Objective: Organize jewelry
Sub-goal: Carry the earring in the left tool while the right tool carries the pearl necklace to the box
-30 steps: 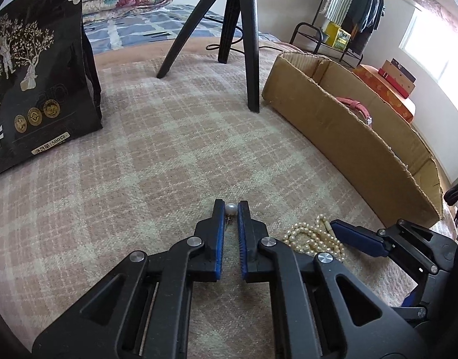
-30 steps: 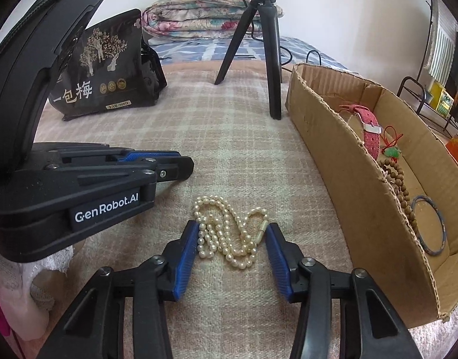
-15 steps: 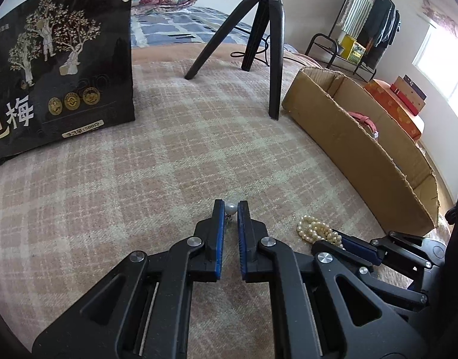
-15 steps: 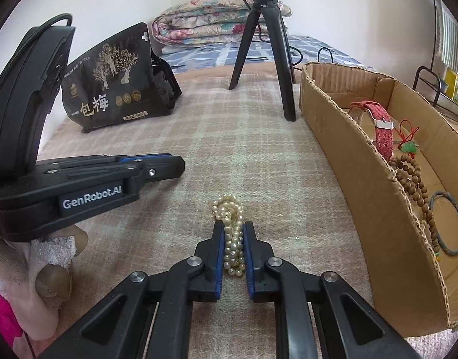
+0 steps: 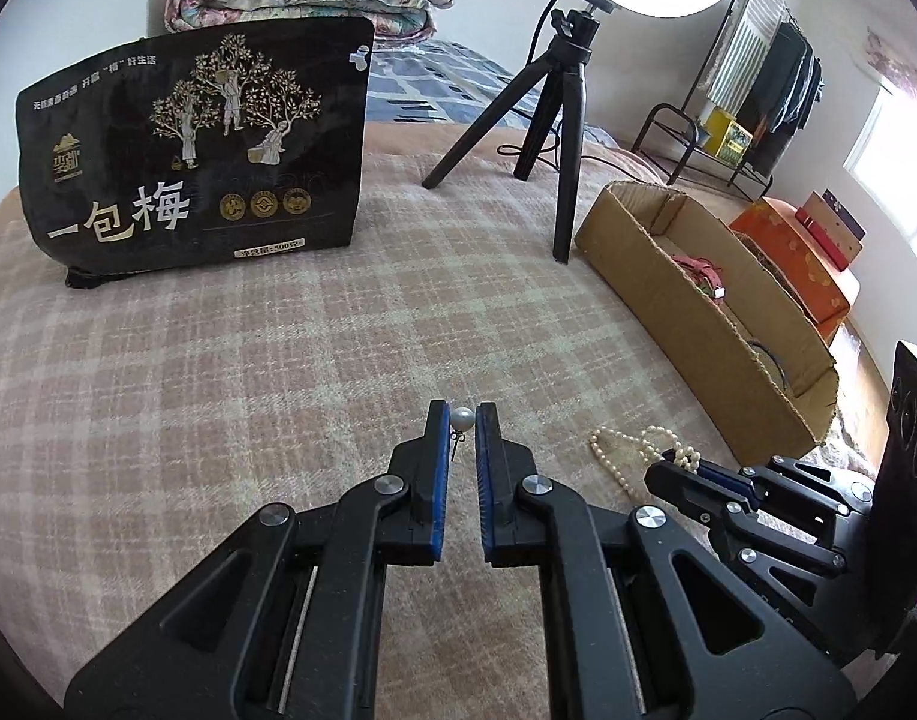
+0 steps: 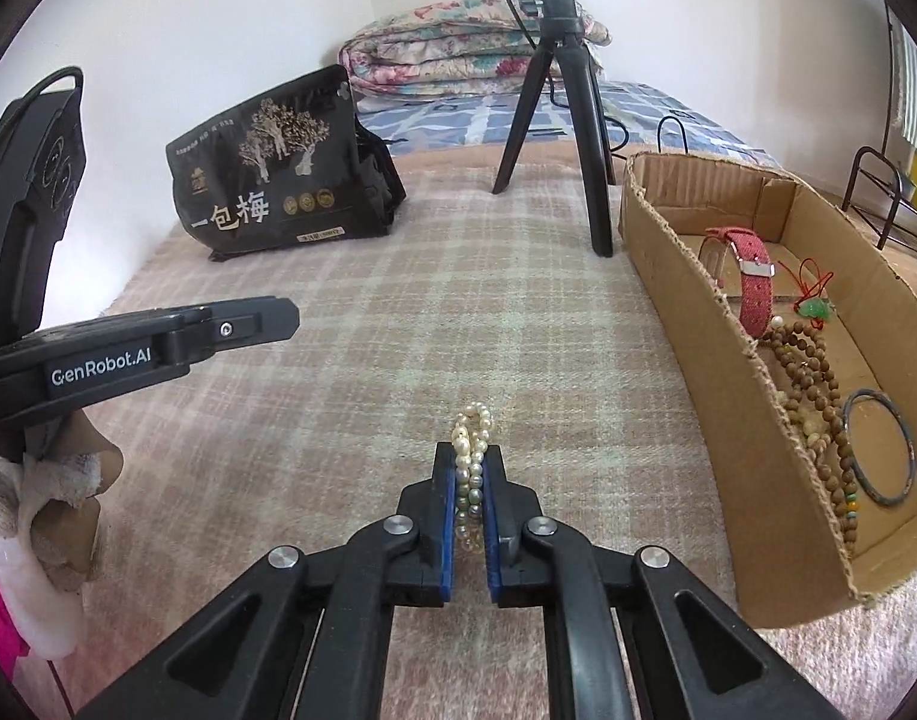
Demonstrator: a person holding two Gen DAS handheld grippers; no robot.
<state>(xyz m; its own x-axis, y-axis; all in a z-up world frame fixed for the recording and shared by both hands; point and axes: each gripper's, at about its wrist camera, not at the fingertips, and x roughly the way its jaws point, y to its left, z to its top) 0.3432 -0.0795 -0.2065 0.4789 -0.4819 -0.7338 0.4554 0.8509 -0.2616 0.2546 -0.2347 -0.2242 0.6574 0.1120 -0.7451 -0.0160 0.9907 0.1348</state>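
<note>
My left gripper (image 5: 462, 411) is shut on a pearl earring (image 5: 462, 418), held at its fingertips above the plaid blanket. My right gripper (image 6: 469, 456) is shut on a white pearl necklace (image 6: 471, 450), bunched between its blue pads; loops stick out past the tips. In the left wrist view the necklace (image 5: 638, 447) trails from the right gripper (image 5: 668, 474) at lower right. The cardboard box (image 6: 686, 300) to the right holds a red watch strap (image 6: 755, 276), a wooden bead string (image 6: 818, 384), a dark bangle (image 6: 878, 450) and a red cord with a green pendant (image 6: 815, 300).
A black tripod (image 5: 554, 120) with a ring light stands by the box's far end. A black snack bag (image 5: 194, 144) stands at the back left. Folded quilts (image 6: 476, 42) lie behind. An orange box (image 5: 800, 252) sits beyond the cardboard box.
The right gripper closed on the pearl necklace and lifted it slightly. The left gripper, still holding the earring, rose and tilted up, so the bag and ring light show more fully.
</note>
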